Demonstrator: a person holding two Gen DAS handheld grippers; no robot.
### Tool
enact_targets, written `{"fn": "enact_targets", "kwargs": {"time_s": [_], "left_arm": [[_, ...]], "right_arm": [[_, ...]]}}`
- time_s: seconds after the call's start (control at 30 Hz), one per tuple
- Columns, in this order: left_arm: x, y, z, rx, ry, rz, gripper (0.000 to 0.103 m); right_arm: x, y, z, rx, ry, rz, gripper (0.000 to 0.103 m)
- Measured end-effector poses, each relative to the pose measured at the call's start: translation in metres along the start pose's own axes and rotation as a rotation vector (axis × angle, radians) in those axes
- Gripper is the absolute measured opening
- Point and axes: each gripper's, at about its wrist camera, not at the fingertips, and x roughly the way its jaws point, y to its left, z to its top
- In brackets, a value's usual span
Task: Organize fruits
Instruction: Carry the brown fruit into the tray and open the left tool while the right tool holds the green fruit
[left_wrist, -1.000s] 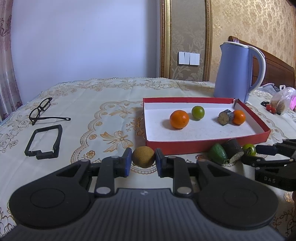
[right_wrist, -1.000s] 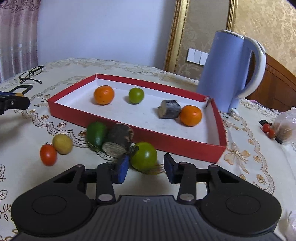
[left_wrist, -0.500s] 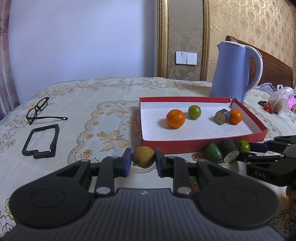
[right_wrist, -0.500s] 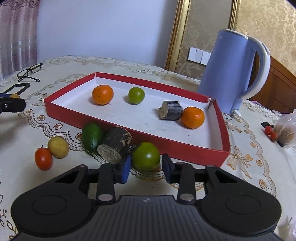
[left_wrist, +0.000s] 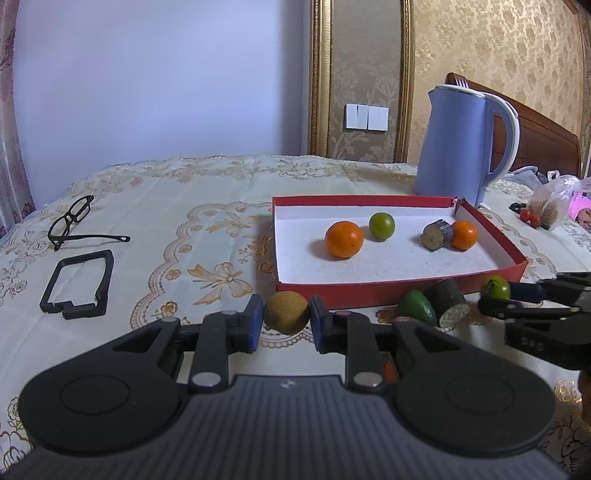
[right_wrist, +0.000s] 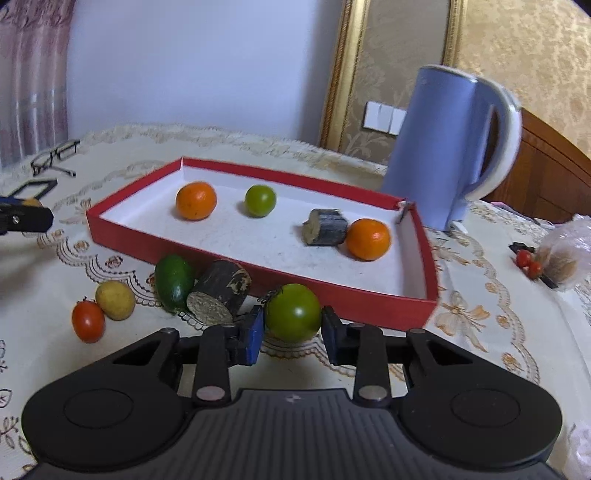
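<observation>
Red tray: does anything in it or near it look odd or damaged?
The red tray's far right corner is split open, with a flap sticking up. Two dark cut log-like pieces, one inside and one outside, look odd among round fruits.

A plain pale wall meets gold damask wallpaper at a gilt frame. White switches sit beside it, a pink curtain hangs left, and a dark wooden headboard stands right.
</observation>
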Motion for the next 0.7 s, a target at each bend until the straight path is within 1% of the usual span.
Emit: {"fn": "enact_targets", "kwargs": {"time_s": [0.17,0.23,0.33,0.4,0.57,0.7], "left_arm": [[-0.005,-0.005,0.006,0.008,-0.019,-0.024,0.024],[-0.005,-0.007,0.009,0.015,-0.024,-0.040,0.024],[-0.002,-0.014,0.015,0.029,-0.018,-0.065,0.024],[0.000,-0.019,0.020,0.047,-0.019,-0.069,0.024],[0.002,-0.036,0.034,0.102,-0.065,-0.059,0.024],[0.005,-0.050,0.044,0.136,-0.092,-0.073,0.024]], "right_arm": [[-0.023,-0.014,-0.007,0.056,-0.043,-0.005,0.032],[-0.031,-0.019,-0.009,0.076,-0.060,0.007,0.032],[-0.040,-0.023,-0.010,0.090,-0.081,0.012,0.032],[-0.045,-0.025,-0.010,0.099,-0.096,0.016,0.032],[-0.053,-0.029,-0.012,0.118,-0.120,0.025,0.032],[-0.058,-0.032,-0.014,0.127,-0.130,0.029,0.032]]}}
